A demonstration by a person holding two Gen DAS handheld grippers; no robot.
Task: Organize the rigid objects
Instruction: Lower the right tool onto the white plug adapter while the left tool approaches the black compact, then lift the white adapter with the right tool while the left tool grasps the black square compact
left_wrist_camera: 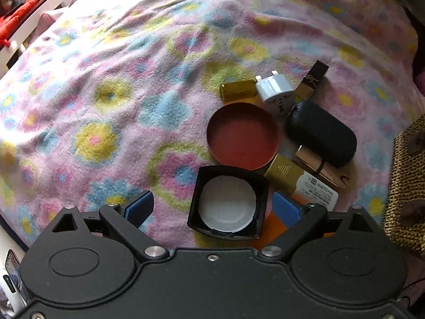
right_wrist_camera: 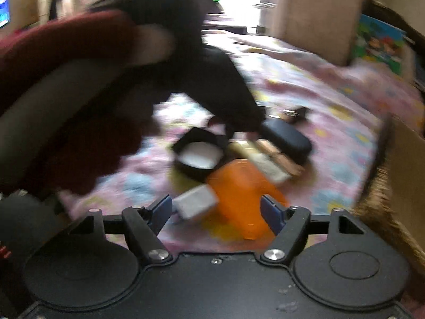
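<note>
My left gripper (left_wrist_camera: 212, 207) points down at the flowered blanket and stands open. A black square box (left_wrist_camera: 228, 203) with a white round inside lies between its blue pads (left_wrist_camera: 139, 207); the left pad is clear of it and the right one is close beside it. Behind the box sits a red round tin (left_wrist_camera: 243, 137). The right wrist view is blurred. My right gripper (right_wrist_camera: 216, 211) is open low over a small grey-white block (right_wrist_camera: 196, 203) and an orange object (right_wrist_camera: 239, 199). The black box (right_wrist_camera: 198, 154) and the left gripper (right_wrist_camera: 233, 127) lie beyond.
A gold bottle (left_wrist_camera: 237, 90), white plug adapter (left_wrist_camera: 275, 93), lipstick (left_wrist_camera: 312, 82), black case (left_wrist_camera: 321, 135), gold box (left_wrist_camera: 284, 174) and rose-gold tube (left_wrist_camera: 318, 164) cluster at the right. A straw basket (left_wrist_camera: 406, 186) borders the blanket. A red sleeve (right_wrist_camera: 66, 53) fills the left of the right wrist view.
</note>
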